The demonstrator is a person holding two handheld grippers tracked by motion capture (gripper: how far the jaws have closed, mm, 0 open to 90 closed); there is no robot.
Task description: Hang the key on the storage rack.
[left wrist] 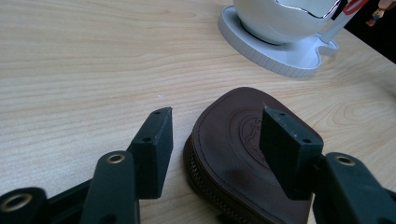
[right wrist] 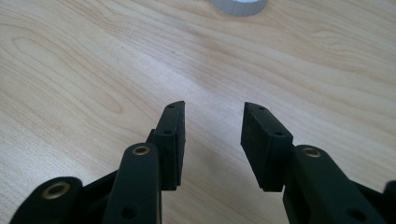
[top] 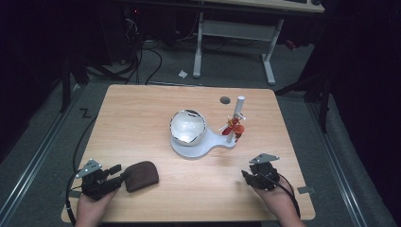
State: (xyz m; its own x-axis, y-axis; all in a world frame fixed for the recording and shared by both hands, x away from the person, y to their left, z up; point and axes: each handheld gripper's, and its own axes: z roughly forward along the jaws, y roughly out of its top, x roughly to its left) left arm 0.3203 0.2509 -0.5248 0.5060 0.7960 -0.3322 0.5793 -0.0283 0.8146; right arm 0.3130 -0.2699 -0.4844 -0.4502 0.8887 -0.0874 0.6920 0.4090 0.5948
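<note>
Left claw (left wrist: 215, 135) spread wide at the brown pouch (left wrist: 243, 154), whose near edge is cut off; right claw (right wrist: 212, 140) spread over bare bench (right wrist: 93, 70).

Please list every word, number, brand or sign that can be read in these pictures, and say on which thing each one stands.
No text can be read.
Brown pouch: a round embossed emblem on its top, partly behind a claw jaw, too faint to read.
White stand, bowl, table: no lettering seen.
</note>
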